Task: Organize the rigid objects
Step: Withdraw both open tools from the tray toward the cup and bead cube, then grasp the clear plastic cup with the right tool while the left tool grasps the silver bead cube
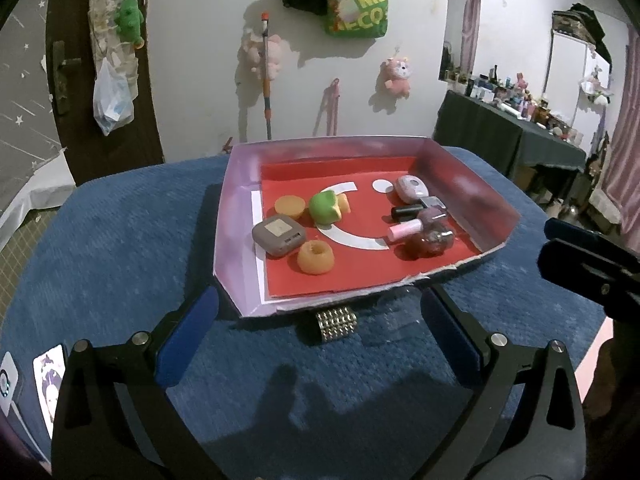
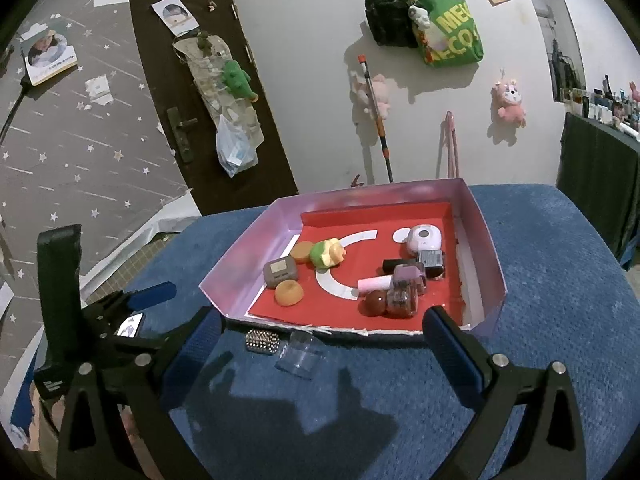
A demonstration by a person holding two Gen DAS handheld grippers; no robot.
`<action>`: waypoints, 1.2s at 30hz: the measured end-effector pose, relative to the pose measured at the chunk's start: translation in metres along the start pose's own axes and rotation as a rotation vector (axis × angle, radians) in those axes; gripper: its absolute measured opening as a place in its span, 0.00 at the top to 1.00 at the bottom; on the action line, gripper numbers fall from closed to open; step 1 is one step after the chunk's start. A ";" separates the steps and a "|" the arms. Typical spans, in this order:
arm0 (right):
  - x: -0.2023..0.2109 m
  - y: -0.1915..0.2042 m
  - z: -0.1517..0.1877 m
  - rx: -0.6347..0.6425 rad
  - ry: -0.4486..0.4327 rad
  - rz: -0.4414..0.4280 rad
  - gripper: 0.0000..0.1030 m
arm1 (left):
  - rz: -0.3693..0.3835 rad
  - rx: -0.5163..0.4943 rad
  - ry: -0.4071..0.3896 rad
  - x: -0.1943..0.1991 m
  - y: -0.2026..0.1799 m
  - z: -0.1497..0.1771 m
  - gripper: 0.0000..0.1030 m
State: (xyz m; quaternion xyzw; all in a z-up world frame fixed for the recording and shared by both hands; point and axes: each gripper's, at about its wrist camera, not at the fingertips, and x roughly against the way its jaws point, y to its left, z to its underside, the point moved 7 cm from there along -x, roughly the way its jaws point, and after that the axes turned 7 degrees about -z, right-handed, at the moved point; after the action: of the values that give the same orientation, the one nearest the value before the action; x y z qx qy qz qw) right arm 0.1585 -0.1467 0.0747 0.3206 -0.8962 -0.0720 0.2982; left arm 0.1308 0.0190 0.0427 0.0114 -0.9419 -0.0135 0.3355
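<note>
A pink-walled tray point(image 1: 236, 216) point(image 2: 240, 264) with a red floor holds several small items: a grey box point(image 1: 279, 235), two orange pieces point(image 1: 315, 256), a green toy point(image 1: 325, 209) and nail polish bottles point(image 1: 420, 226). On the blue cloth in front of it lie a silver studded piece point(image 1: 337, 324) point(image 2: 262, 342) and a clear plastic box point(image 2: 302, 356). My left gripper point(image 1: 320, 332) is open and empty just before the studded piece. My right gripper point(image 2: 320, 344) is open and empty around the clear box.
The blue cloth point(image 1: 120, 248) covers the table. A photo card point(image 1: 50, 384) lies at the left edge. The left gripper shows at the left of the right wrist view point(image 2: 132, 300). A dark table with bottles point(image 1: 508, 120) stands at the far right.
</note>
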 end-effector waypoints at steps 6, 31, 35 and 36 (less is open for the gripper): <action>0.000 0.002 0.012 -0.004 0.012 0.000 0.00 | 0.002 -0.001 0.004 0.003 -0.001 0.009 0.00; -0.035 -0.013 0.057 -0.057 0.143 0.030 0.14 | -0.030 0.036 0.137 -0.039 0.010 0.046 0.00; -0.049 -0.014 0.062 -0.083 0.185 0.013 0.19 | -0.023 0.052 0.174 -0.054 0.010 0.046 0.00; -0.053 -0.015 0.063 -0.093 0.195 0.006 0.20 | -0.017 0.056 0.182 -0.058 0.010 0.046 0.00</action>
State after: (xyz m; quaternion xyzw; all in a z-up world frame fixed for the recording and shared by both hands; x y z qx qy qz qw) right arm 0.1629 -0.1296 -0.0067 0.3093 -0.8595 -0.0814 0.3988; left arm 0.1462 0.0317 -0.0295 0.0298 -0.9074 0.0113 0.4191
